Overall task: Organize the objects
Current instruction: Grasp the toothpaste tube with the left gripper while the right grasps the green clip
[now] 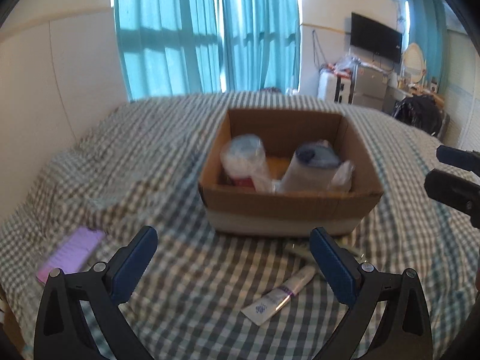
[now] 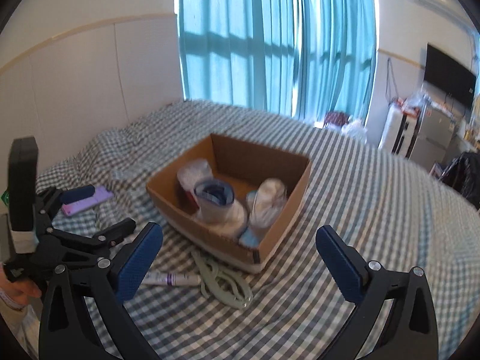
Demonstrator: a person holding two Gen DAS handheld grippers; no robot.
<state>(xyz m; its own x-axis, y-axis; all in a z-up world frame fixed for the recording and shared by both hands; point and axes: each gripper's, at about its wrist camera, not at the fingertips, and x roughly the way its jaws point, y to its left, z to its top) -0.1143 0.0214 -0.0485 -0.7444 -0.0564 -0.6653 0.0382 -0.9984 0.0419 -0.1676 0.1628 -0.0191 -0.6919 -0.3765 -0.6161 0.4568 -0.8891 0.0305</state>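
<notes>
Teal curtains fill the top of both frames, above a checked bed. At frame centre an open cardboard box stands on the bed, with wrapped rolls inside. In front of the box, low in the frame, lie a white tube and a pale plastic piece. A purple case lies at the left. The left gripper and the right gripper both stand wide apart and hold nothing.
</notes>
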